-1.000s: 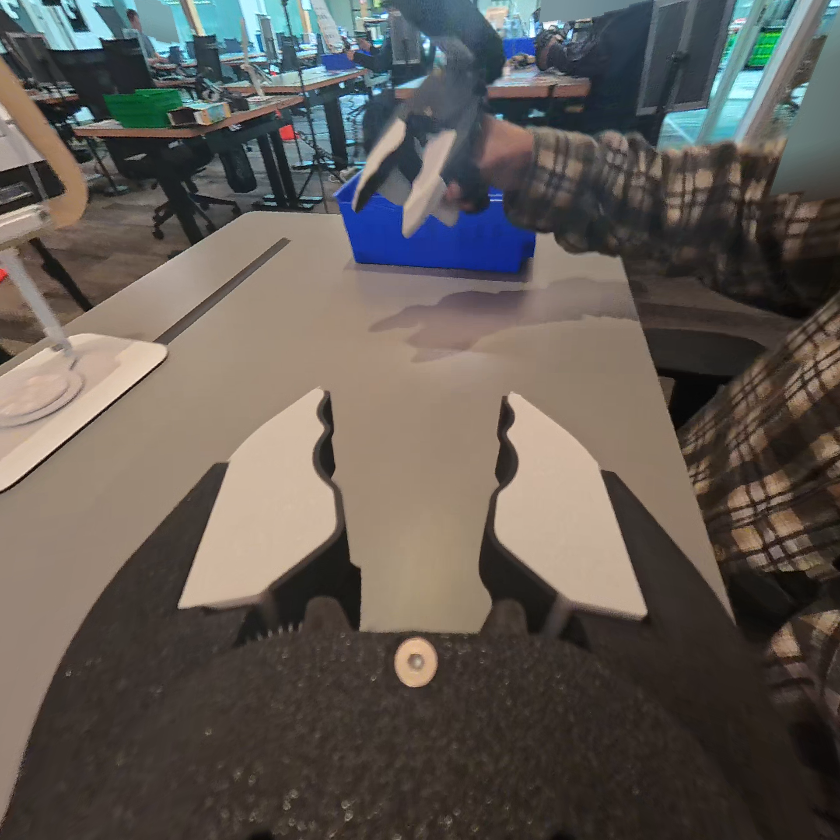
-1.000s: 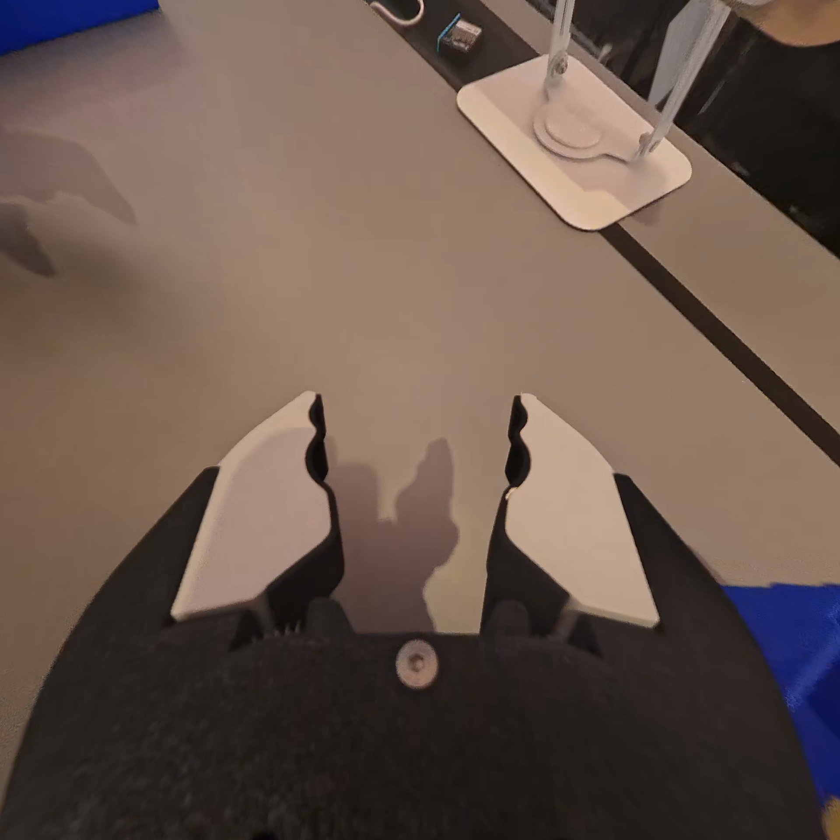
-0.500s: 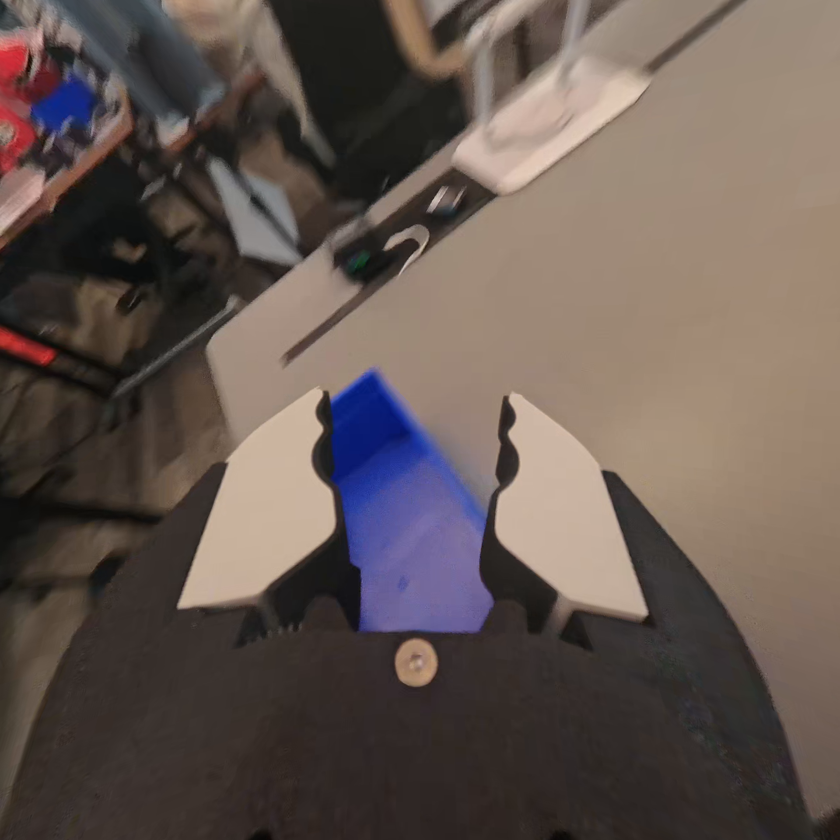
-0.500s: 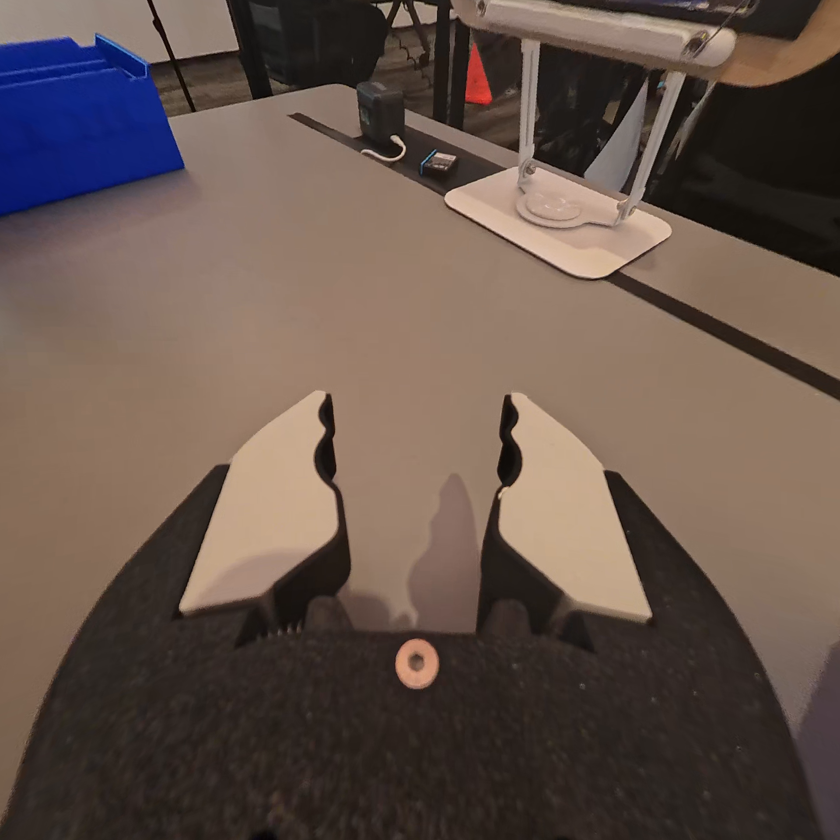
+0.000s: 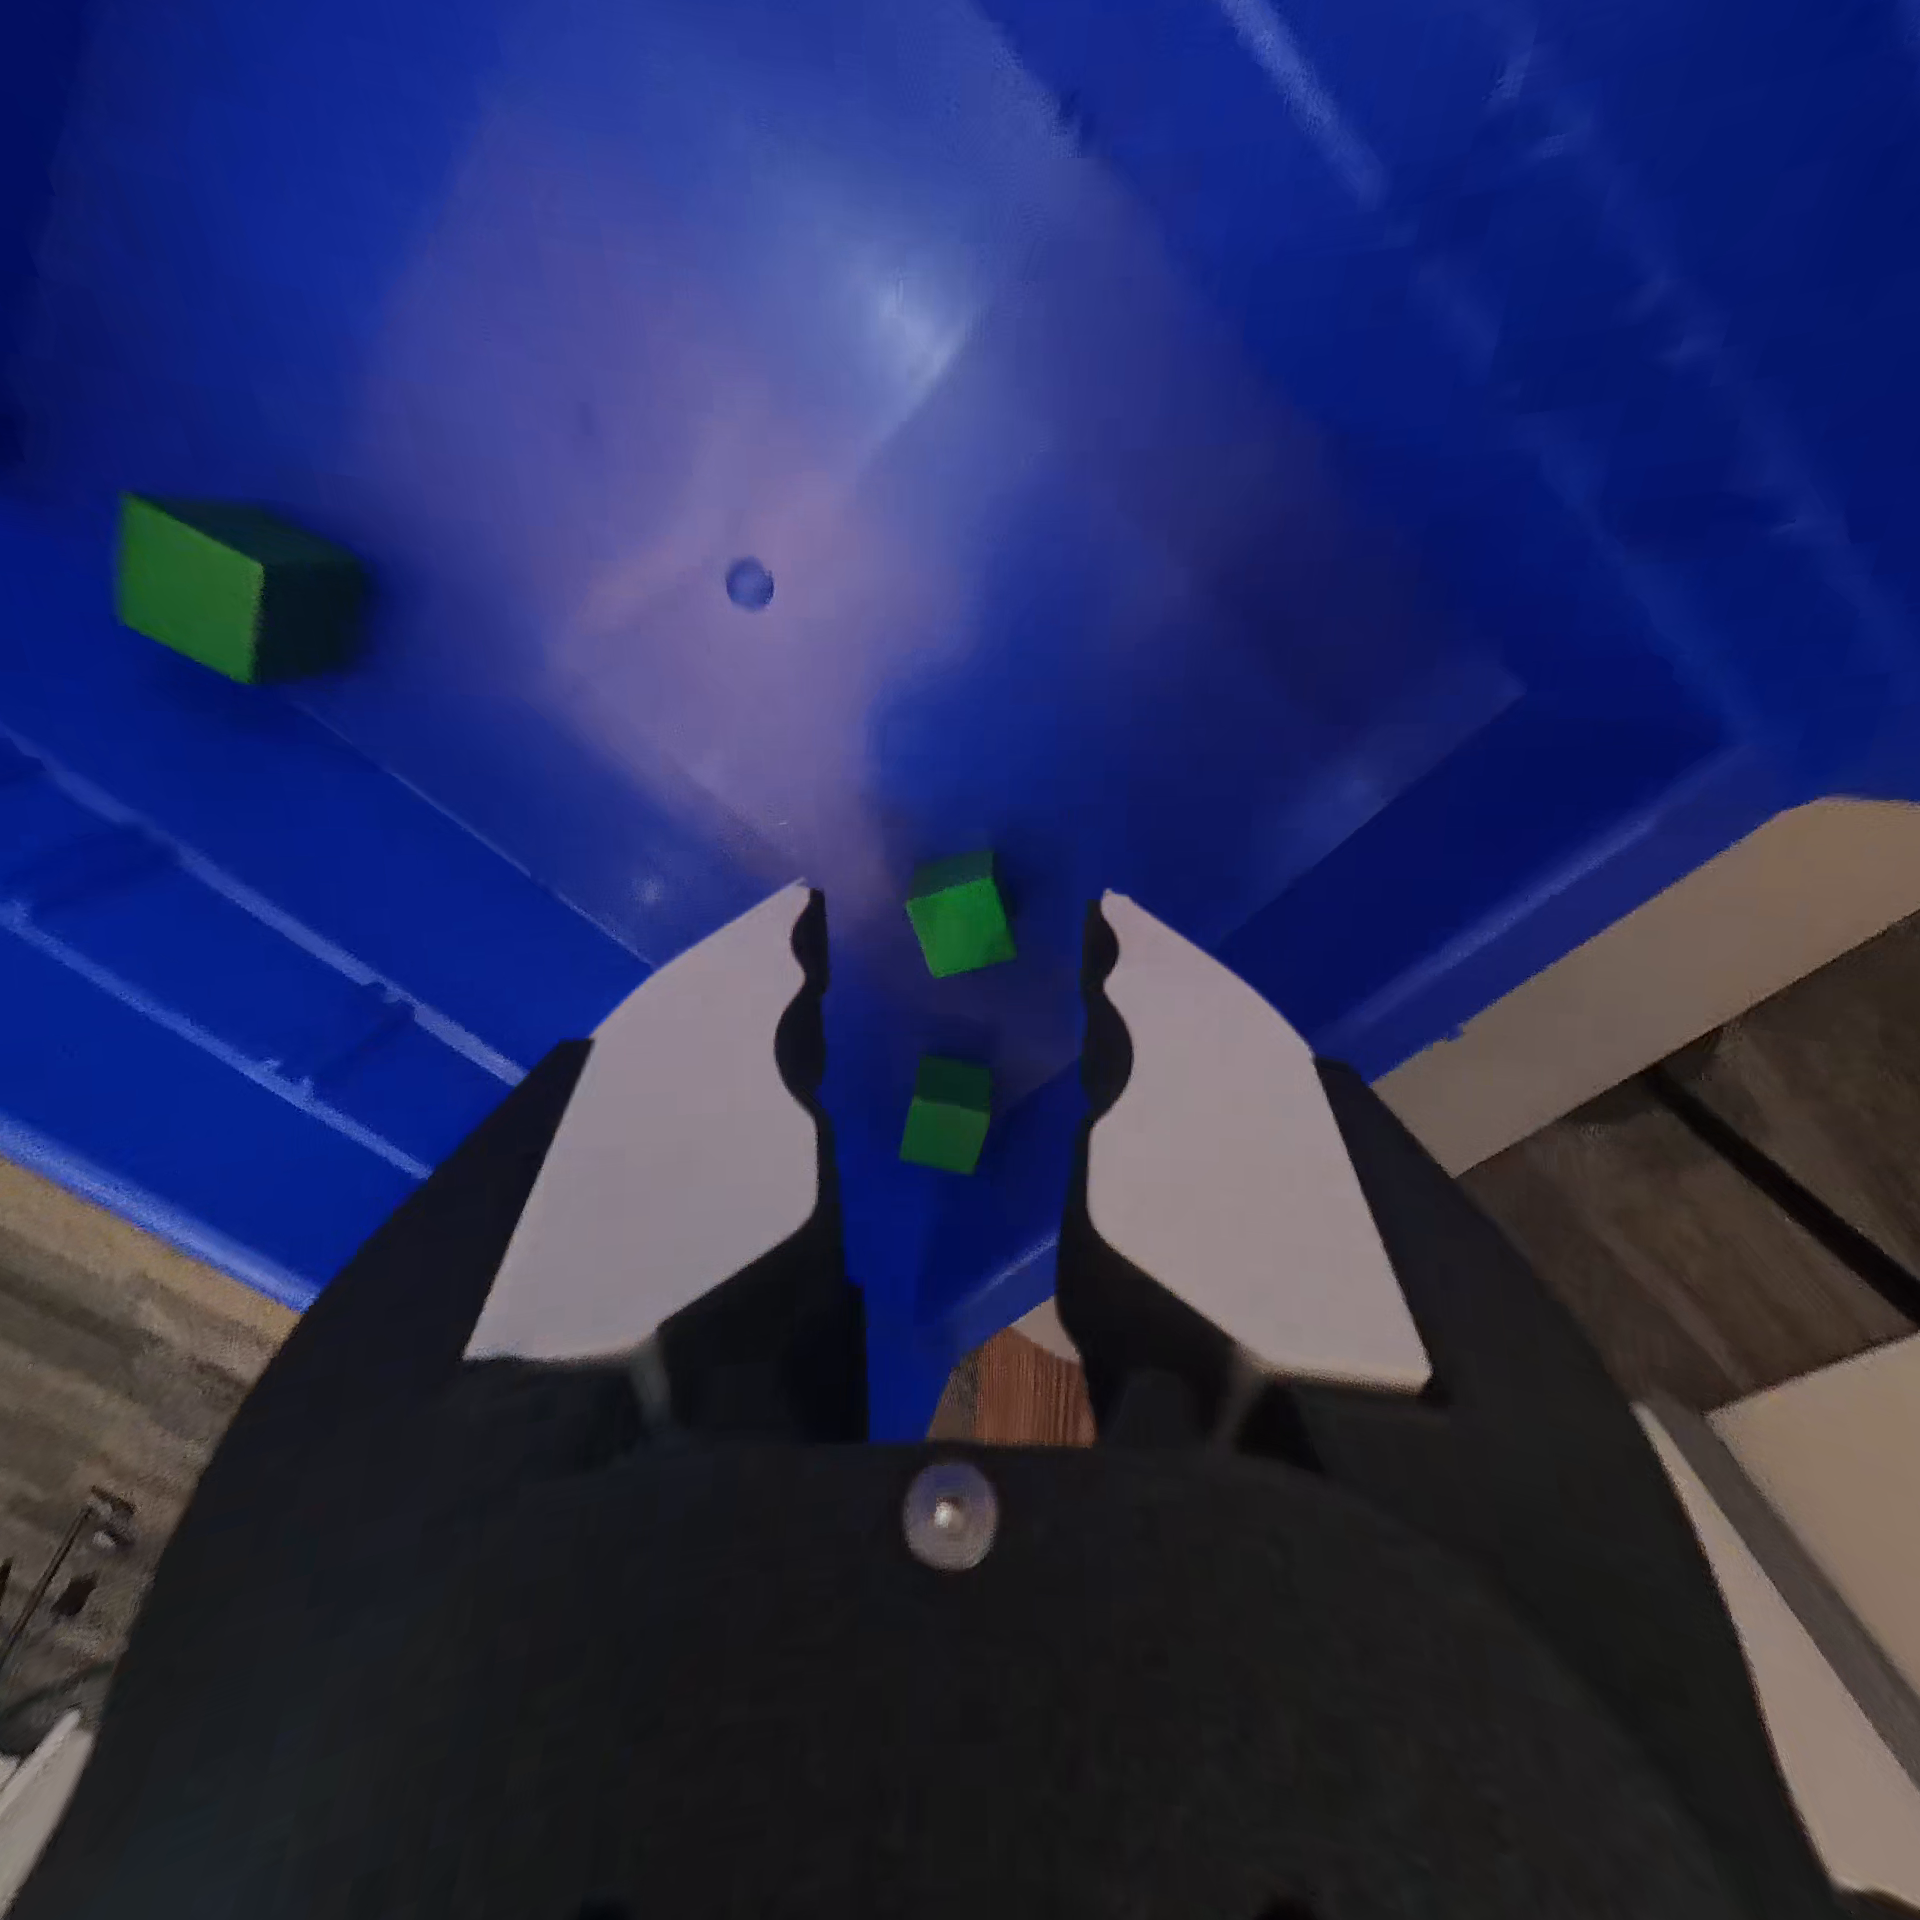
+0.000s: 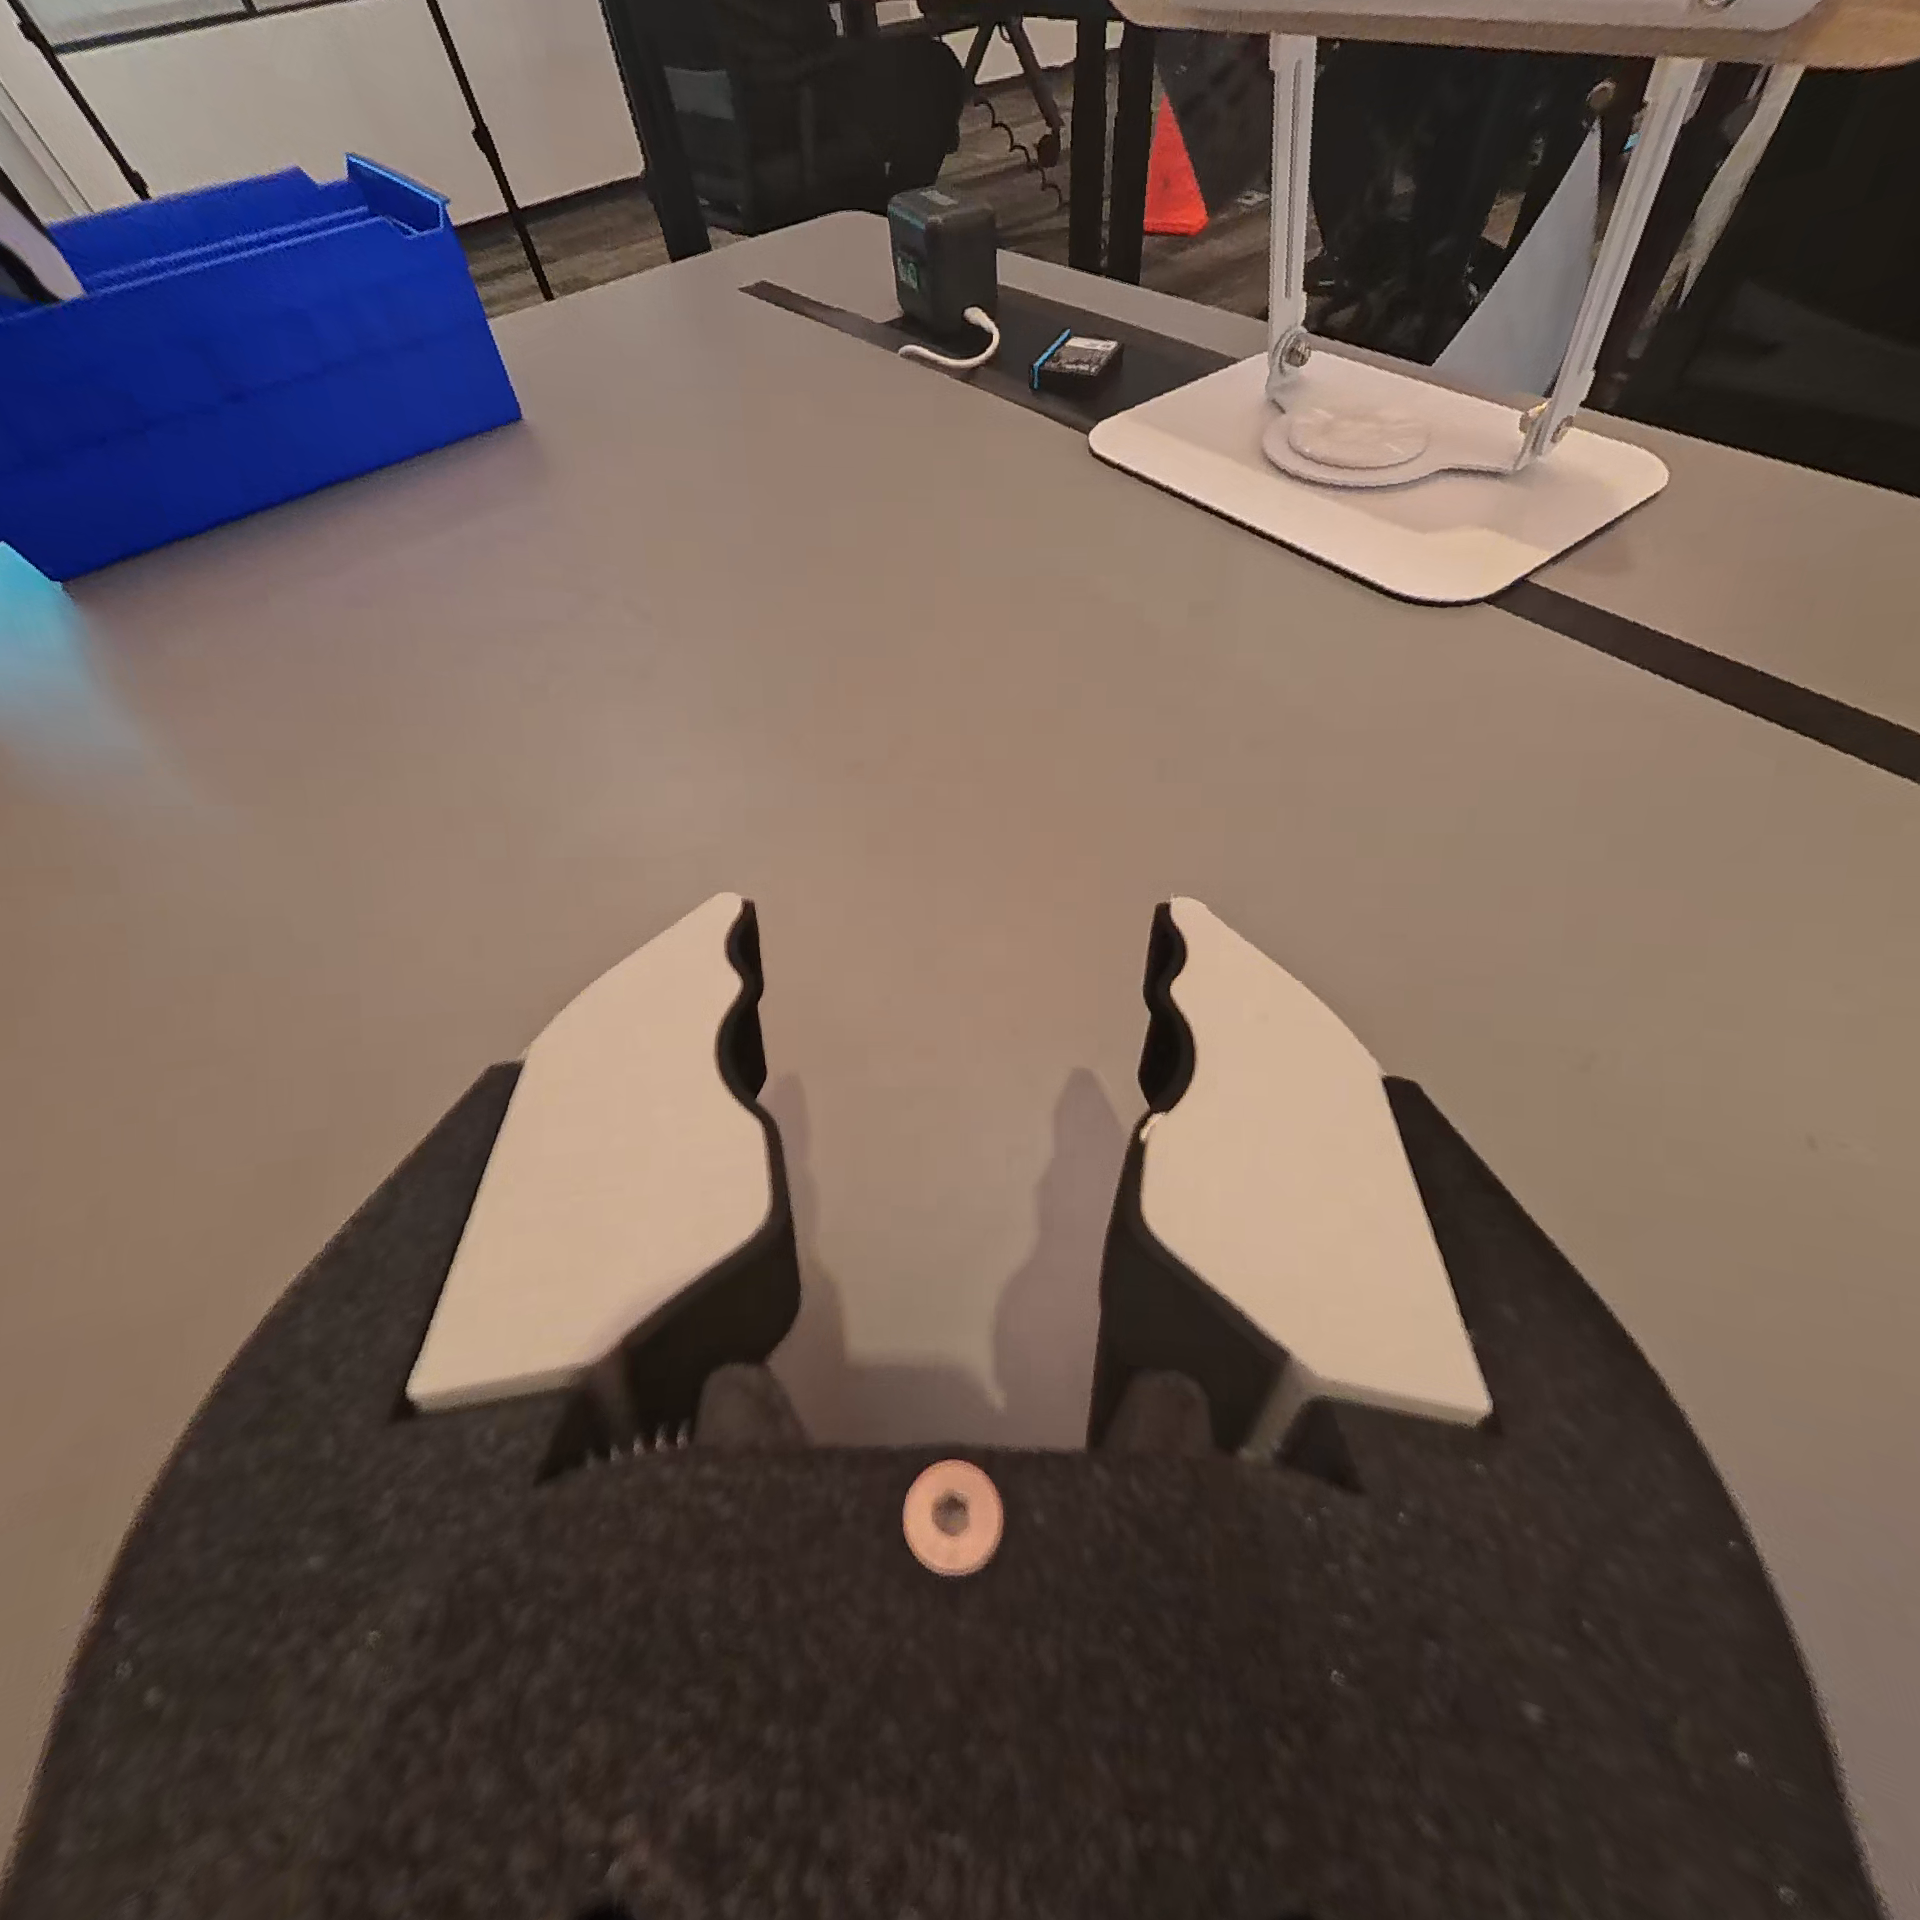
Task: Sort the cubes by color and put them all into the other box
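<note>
Left wrist view: left gripper spread and empty, poised over the floor of a blue bin. Between the tips, at 12 o'clock, a green cube; just below it, deeper in the gap, a second green cube, the two near but apart. Far out at 10 o'clock, a third green cube. No other colours visible here (picture blurred). Likely trouble: closing now could catch both cubes, or nudge one aside with a fingertip, given the tight spacing.

Right wrist view: right gripper spread, holding nothing, low over a grey table. Second blue bin at 10 o'clock, contents hidden. At 1 o'clock a white stand, a black charger, a small battery; beyond, an orange cone on the floor.
</note>
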Tool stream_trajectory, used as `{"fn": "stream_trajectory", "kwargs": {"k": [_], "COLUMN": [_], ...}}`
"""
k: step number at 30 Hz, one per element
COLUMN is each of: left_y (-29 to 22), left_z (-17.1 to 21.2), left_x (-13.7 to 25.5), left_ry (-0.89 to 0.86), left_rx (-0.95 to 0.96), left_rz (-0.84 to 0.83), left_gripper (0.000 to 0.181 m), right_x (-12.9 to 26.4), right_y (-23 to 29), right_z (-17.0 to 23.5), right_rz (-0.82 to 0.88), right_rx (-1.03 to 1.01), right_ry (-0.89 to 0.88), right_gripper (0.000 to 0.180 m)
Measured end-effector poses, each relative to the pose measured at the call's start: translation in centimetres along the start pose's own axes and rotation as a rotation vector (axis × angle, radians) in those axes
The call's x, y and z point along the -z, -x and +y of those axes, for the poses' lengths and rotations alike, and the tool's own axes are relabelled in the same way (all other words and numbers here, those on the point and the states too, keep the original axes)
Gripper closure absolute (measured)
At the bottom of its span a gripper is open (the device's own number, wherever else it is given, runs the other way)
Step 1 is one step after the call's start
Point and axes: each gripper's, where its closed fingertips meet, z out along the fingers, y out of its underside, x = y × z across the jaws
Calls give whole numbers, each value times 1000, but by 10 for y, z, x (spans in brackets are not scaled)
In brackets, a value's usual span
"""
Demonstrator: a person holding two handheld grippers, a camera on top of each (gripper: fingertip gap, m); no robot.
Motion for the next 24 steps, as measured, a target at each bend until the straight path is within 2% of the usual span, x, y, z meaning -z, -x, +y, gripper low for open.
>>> {"fn": "stream_trajectory", "kwargs": {"k": [4, 10, 12, 16, 19, 21, 24], "left_y": [3, -2, -1, 13, 25, 18, -25], "left_z": [9, 22, 23, 13, -43, -103, -199], "left_x": [-13, -31, -34, -17, 34, 79, 140], "left_ry": [28, 86, 93, 41, -240, -498, -846], "left_rx": [61, 140, 172, 190, 180, 106, -80], "left_rz": [21, 61, 68, -9, -90, -132, -159], "left_gripper": [143, 145, 159, 159, 159, 160, 160], "right_x": [0, -1, 0, 4, 8, 8, 7], "right_y": [1, 2, 2, 3, 6, 10, 23], "right_z": [-1, -1, -4, -10, -23, -34, -54], "right_rz": [-5, -8, -8, -10, -16, -43, -155], "right_rx": [3, 8, 7, -15, -44, -94, -228], "right_ry": [-3, -2, -12, -37, -80, -111, -176], "right_gripper": [109, 108, 108, 109, 109, 109, 109]}}
